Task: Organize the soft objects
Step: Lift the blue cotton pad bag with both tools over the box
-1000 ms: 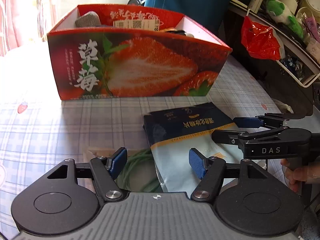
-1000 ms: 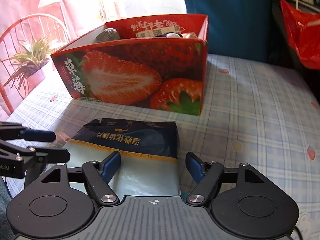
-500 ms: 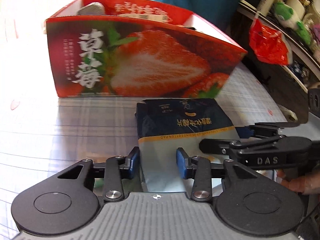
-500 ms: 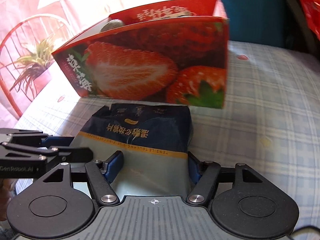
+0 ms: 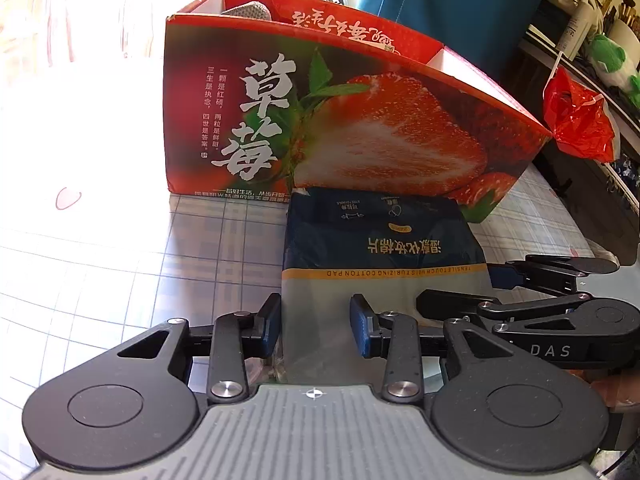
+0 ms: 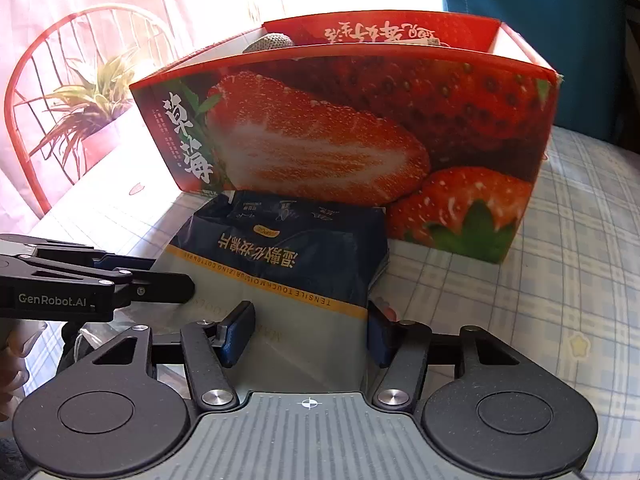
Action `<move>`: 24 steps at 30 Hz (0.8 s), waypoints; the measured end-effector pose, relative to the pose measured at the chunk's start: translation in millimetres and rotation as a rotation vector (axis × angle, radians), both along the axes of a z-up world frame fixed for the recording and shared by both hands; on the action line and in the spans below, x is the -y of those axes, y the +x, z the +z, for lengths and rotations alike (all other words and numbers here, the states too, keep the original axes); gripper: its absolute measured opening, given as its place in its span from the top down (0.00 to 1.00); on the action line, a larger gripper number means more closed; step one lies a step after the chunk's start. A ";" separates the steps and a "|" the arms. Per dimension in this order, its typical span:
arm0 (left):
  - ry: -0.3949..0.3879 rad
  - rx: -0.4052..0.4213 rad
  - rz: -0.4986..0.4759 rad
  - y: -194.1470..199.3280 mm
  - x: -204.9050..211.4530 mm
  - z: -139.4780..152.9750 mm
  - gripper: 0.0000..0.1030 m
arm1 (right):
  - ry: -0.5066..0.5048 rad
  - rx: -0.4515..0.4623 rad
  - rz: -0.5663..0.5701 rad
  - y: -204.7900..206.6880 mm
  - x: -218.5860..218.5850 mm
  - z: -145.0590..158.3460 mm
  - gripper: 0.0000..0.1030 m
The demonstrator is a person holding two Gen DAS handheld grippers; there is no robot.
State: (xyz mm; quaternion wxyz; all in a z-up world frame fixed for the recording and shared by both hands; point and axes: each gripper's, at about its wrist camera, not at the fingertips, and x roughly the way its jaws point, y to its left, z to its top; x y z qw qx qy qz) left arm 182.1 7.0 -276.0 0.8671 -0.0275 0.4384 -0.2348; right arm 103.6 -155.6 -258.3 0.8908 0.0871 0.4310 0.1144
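Note:
A soft dark-blue and pale cotton-pad pack (image 5: 380, 256) lies on the checked tablecloth, its far end against the red strawberry box (image 5: 360, 128). My left gripper (image 5: 316, 322) is closed on the pack's near left part. My right gripper (image 6: 306, 330) spans the pack's near end (image 6: 304, 272), its fingers against both side edges. Each gripper shows in the other's view: the right gripper (image 5: 520, 284) at the pack's right edge, the left gripper (image 6: 168, 276) at its left edge. A grey knitted item (image 5: 246, 11) sits inside the box.
The strawberry box (image 6: 360, 140) stands right behind the pack. A red plastic bag (image 5: 576, 120) hangs from a shelf on the right. A red wire chair (image 6: 80, 60) with a potted plant (image 6: 88, 112) stands left of the table. A blue cloth (image 5: 440, 0) hangs behind.
Both grippers have slid forward with the pack until it reached the box front. The left fingers narrowed onto the pack. The green cord under the pack is out of sight.

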 end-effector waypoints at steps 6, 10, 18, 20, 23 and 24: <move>0.000 0.006 -0.029 4.2 1.9 -2.5 0.62 | -0.005 0.002 0.007 1.4 -0.3 0.3 0.48; -0.015 0.013 -0.042 4.9 2.2 -0.9 0.74 | 0.004 0.006 -0.009 0.2 1.4 0.6 0.58; -0.012 0.046 -0.042 1.0 -0.1 14.0 0.79 | 0.024 0.049 -0.036 -5.8 5.7 12.1 0.68; -0.014 0.062 -0.045 -1.6 -1.3 21.2 0.79 | 0.031 0.060 -0.038 -8.2 7.1 17.8 0.68; -0.024 0.091 -0.050 -5.4 -4.5 34.6 0.79 | 0.035 0.081 -0.033 -11.2 9.8 29.1 0.68; -0.030 0.101 -0.052 -6.3 -5.8 38.7 0.79 | 0.035 0.091 -0.032 -12.4 10.5 33.1 0.68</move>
